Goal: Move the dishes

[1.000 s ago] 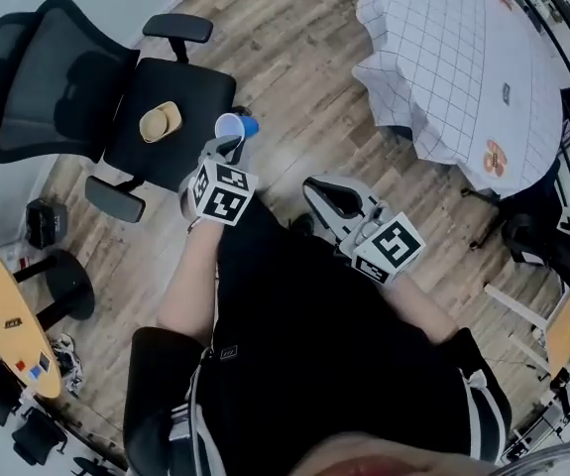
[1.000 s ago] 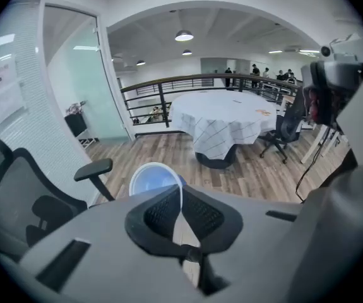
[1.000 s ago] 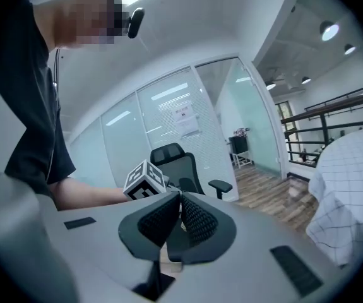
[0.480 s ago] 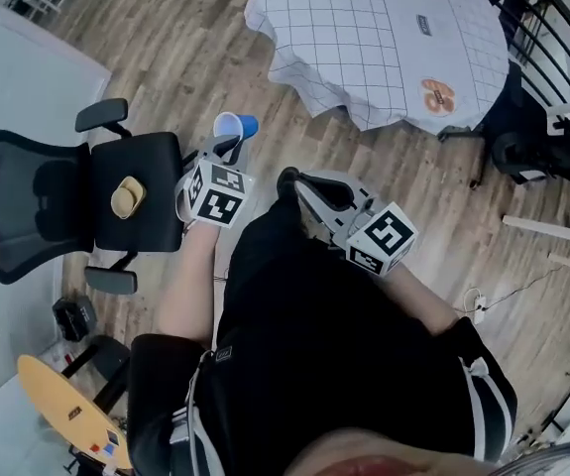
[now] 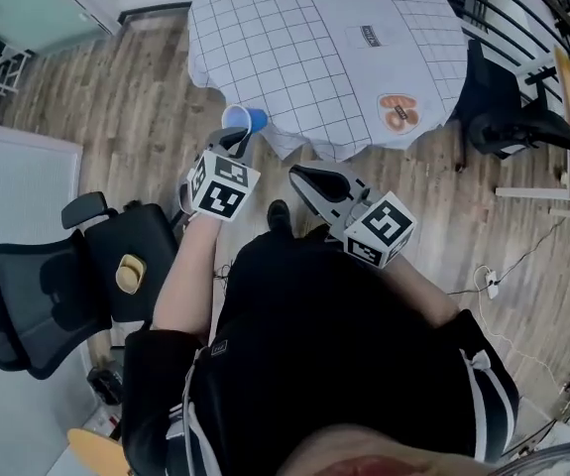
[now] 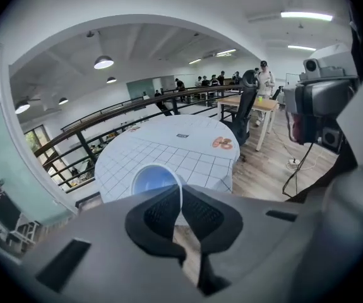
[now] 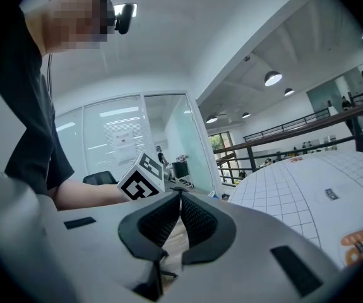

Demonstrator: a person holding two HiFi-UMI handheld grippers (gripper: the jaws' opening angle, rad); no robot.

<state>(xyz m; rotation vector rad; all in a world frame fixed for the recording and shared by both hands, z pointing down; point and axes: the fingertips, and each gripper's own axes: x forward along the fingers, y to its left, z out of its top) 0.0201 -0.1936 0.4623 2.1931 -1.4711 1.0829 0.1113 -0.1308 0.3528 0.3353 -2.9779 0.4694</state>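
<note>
A blue cup hangs in the air at the near edge of the round table with its white checked cloth. My left gripper is shut on the cup's rim. In the left gripper view the cup opens toward the camera, its thin wall pinched between the pads of the left gripper. My right gripper is beside it to the right, over the wooden floor, shut with nothing in it. In the right gripper view the right gripper has its pads together. A tan dish lies on a black office chair at the lower left.
An orange mark lies on the cloth near the table's right edge. A black railing and dark chair stand to the table's right. A cable trails on the wooden floor at right. A glass wall is behind the left arm.
Both grippers have swung with the blue cup away from the office chair to the table's edge. The chair with the tan dish has dropped to the lower left of the head view.
</note>
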